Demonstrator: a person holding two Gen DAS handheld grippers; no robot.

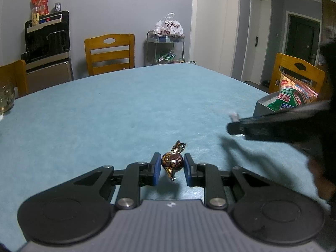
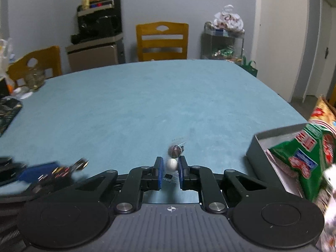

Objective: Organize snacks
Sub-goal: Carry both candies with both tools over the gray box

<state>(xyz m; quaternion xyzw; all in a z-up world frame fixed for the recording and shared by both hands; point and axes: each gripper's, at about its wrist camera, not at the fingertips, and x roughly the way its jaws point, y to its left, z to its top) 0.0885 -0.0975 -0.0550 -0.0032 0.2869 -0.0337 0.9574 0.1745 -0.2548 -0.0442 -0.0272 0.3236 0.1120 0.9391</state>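
My left gripper (image 1: 172,164) is shut on a round candy in a brown and gold wrapper (image 1: 172,160), held low over the blue tablecloth (image 1: 126,109). In the right wrist view this gripper shows blurred at the left edge, its blue pad (image 2: 40,169) next to the gold wrapper (image 2: 72,167). My right gripper (image 2: 171,169) has a small white candy (image 2: 172,164) with a brown twisted end pinched between its blue pads. It reaches in from the right in the left wrist view (image 1: 233,124). A grey box (image 2: 257,147) holding a green and orange snack bag (image 2: 300,157) stands just right of it.
A glass (image 2: 34,79) stands at the table's far left, with a dark flat object (image 2: 8,113) near it. Wooden chairs (image 1: 109,52) line the far edge. The grey box (image 1: 262,105) sits near the right table edge. A dark sleeve (image 1: 327,147) fills the right side.
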